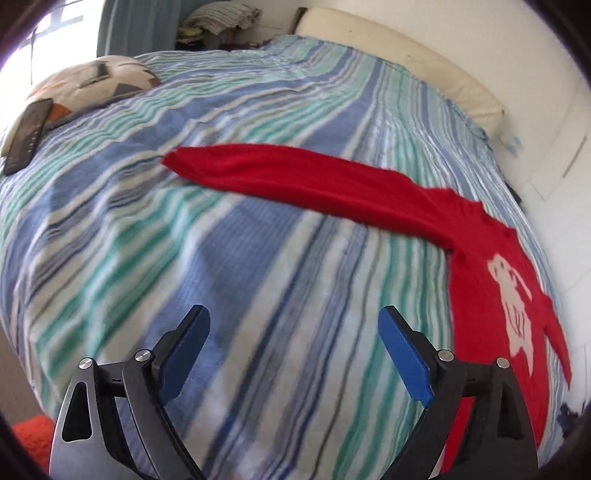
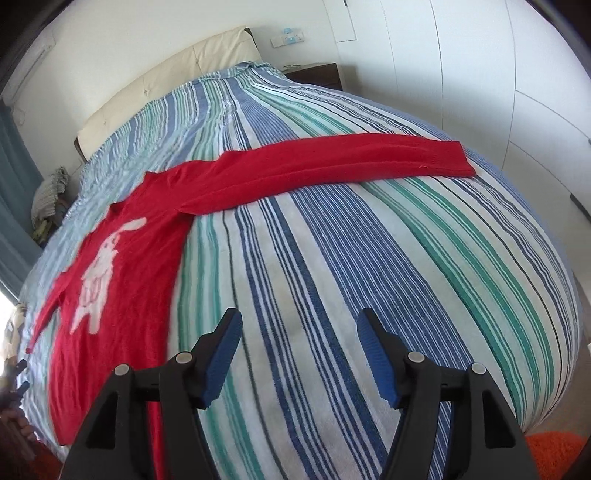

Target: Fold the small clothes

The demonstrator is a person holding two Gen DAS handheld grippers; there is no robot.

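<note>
Left gripper [image 1: 293,321]: jaws wide apart, nothing between the blue pads [image 1: 184,358], hovering over bare striped bedspread [image 1: 229,258]. Right gripper [image 2: 299,328]: same, jaws apart, nothing held, pads [image 2: 376,362] over the bedspread [image 2: 332,258].

Red sweater [image 1: 491,280] lies flat on the bedspread, front up, white rabbit motif [image 1: 513,306] showing. In the left view its body sits to the right, partly behind the right finger; in the right view the body [image 2: 122,295] sits to the left, lower edge passing behind the left finger. So it lies between the two grippers, touched by neither.

One sleeve [image 1: 295,177] is stretched out straight across the bed away from the body, cuff end at left in the left view. The other sleeve [image 2: 332,162] does the same on the opposite side, cuff at far right in the right view. In each view the far-side sleeve shows only as a short red strip past the body [image 2: 48,310].

Orange rug [image 2: 554,454] shows at the bed's lower edge in both views.

Further out, left view: dark phone-like slab [image 1: 27,136] lying on a patterned pillow [image 1: 92,81]. Beyond that, a cream headboard [image 1: 406,62] and a pile of folded cloth [image 1: 221,18] near the curtain.

Right view far end: headboard [image 2: 166,81], dark nightstand [image 2: 317,75], wall socket [image 2: 291,38], white wardrobe doors [image 2: 480,74].
</note>
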